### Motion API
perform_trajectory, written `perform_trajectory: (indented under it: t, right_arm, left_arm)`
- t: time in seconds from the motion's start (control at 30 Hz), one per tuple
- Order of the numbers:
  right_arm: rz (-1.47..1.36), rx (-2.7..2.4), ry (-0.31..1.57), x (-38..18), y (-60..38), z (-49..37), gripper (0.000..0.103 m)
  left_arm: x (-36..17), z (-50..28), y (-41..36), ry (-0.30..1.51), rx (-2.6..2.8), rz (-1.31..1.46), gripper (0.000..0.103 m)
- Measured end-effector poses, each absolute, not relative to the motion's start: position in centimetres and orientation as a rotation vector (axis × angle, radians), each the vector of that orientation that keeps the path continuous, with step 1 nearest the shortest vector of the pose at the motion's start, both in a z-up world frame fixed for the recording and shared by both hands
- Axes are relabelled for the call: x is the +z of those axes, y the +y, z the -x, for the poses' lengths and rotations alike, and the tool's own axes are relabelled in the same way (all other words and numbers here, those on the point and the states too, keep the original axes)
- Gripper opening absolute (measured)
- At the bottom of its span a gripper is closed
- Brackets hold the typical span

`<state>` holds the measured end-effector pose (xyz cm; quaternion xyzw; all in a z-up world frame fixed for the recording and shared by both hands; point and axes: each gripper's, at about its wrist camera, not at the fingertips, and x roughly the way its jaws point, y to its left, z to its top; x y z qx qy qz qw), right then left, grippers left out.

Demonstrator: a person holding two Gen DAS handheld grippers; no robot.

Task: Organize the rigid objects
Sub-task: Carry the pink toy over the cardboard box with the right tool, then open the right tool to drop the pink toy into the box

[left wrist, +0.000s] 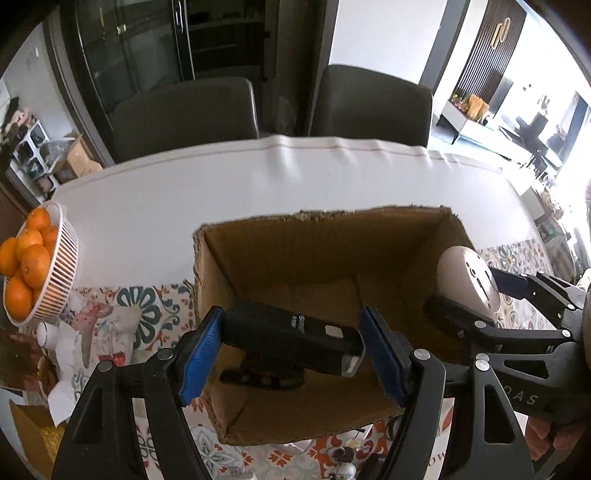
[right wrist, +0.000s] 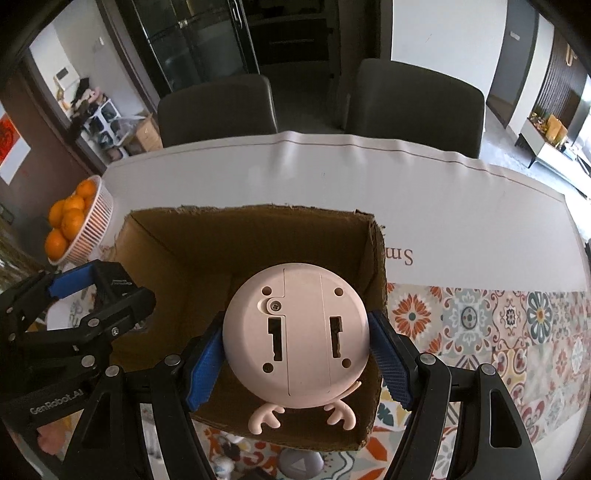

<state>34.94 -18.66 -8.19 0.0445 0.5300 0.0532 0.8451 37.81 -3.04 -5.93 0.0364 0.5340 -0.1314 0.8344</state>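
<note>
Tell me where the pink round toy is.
The pink round toy is clamped in the right hand-held gripper, over the cardboard box's right side, opposite the left hand-held gripper.

Two dark grey upholstered chairs [left wrist: 184, 110] [left wrist: 373, 103] at far edge of tabletop [left wrist: 258, 177], white sheet over it, patterned floral cloth [right wrist: 498, 325] nearer. Behind chairs: dark glass-door cabinet [left wrist: 136, 48], white wall [left wrist: 384, 33]. Left: white cubby shelf [left wrist: 31, 147], cardboard cartons on floor. Right: bright daylight, dark slatted wall panel [left wrist: 487, 48], low white sideboard [left wrist: 480, 125].
</note>
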Motion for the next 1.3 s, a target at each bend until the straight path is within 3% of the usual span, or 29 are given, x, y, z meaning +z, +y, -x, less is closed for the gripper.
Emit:
perform_trajectory:
  t: [0.4,0.9,1.3]
  right_arm:
    - [-0.059,0.114,1.114,-8.3,-18.4,-34.7,0.077]
    - [-0.008,-0.020,0.862,-2.7,-17.6,-29.2,0.077]
    - [-0.015,-0.058,0.722,0.0,-16.9,-23.7,0.079]
  left_arm:
    - [-5.5,-36.9,-2.8,1.109,-0.273,-0.109,0.073]
    - [-1.7,-32.3,-1.2,0.948,-0.240,-0.067,0.078]
    - [0.8,-27.0,-0.2,0.800,-0.202,-0.093,0.090]
